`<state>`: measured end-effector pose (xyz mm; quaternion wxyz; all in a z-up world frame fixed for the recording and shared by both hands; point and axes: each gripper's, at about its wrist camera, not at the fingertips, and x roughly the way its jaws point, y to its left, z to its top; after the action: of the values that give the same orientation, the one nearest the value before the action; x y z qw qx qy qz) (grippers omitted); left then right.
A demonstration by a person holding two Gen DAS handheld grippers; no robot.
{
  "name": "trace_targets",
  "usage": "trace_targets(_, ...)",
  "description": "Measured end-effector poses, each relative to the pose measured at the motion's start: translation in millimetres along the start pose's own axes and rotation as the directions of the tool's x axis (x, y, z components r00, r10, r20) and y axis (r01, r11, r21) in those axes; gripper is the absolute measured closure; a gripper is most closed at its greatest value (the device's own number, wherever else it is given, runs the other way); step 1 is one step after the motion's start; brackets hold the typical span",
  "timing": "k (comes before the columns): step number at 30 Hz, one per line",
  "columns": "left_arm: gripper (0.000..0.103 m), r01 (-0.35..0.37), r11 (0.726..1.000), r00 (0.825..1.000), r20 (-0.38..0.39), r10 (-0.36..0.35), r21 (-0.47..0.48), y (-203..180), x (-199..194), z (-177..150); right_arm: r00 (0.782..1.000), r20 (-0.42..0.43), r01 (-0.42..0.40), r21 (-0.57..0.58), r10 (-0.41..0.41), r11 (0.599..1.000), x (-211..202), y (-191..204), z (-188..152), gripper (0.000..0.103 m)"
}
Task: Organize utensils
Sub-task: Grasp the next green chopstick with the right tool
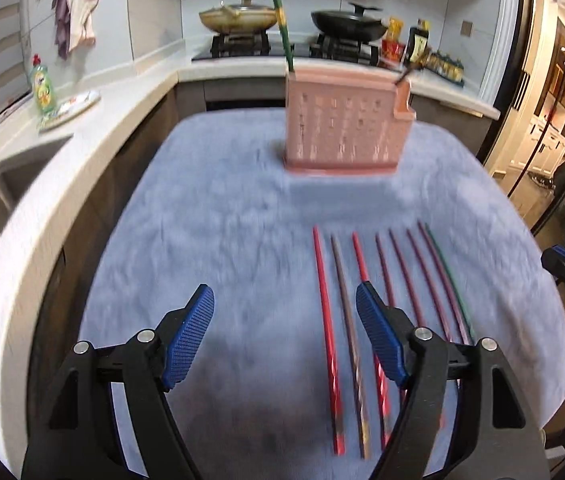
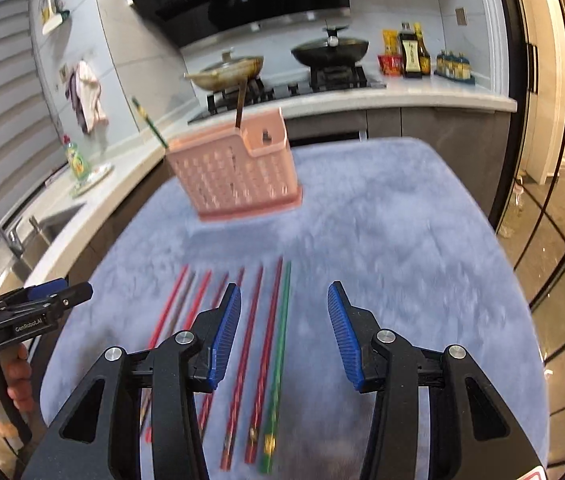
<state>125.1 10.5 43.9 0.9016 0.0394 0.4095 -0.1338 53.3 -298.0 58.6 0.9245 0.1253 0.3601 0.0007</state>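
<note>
Several chopsticks [image 1: 324, 320] lie side by side on the blue-grey cloth [image 1: 222, 220], mostly red and dark red, with one brown and a green chopstick [image 2: 280, 344] at the right end. Behind them stands a pink slotted holder [image 1: 342, 132] with a green chopstick [image 1: 282, 28] upright in it and a brown one [image 1: 406, 72] in its small side pocket. My left gripper [image 1: 284, 292] hangs open above the left end of the row, holding nothing. My right gripper [image 2: 285, 288] is open and empty over the right end, above the green chopstick.
A white counter [image 1: 94, 128] runs along the left with a sink [image 2: 42, 228] and a dish-soap bottle [image 1: 42, 84]. Behind the holder [image 2: 238, 172] is a hob with two lidded pans [image 1: 348, 24]. Sauce bottles [image 2: 412, 54] stand on the right, and glass doors [image 2: 554, 200] are beyond.
</note>
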Motion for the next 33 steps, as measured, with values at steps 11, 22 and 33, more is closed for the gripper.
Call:
trace_targets(11,0.033,-0.02,1.0,0.997,-0.069,0.019,-0.004,-11.9,6.4,-53.3,0.993,-0.115,0.03,-0.055,-0.036,0.998,17.5,11.7,-62.5,0.067)
trace_targets(22,0.033,-0.02,1.0,0.994,-0.105,0.02,0.008,-18.0,9.8,-75.0,0.982,-0.183,0.033,-0.088,-0.049,0.996,30.5,16.7,-87.6,0.086)
trace_targets(33,0.034,-0.033,0.999,0.991,-0.13,0.034,0.013,-18.6,17.5,-86.3,0.976,-0.207,0.041,-0.111,-0.063,0.993,35.7,18.5,-97.2,0.09)
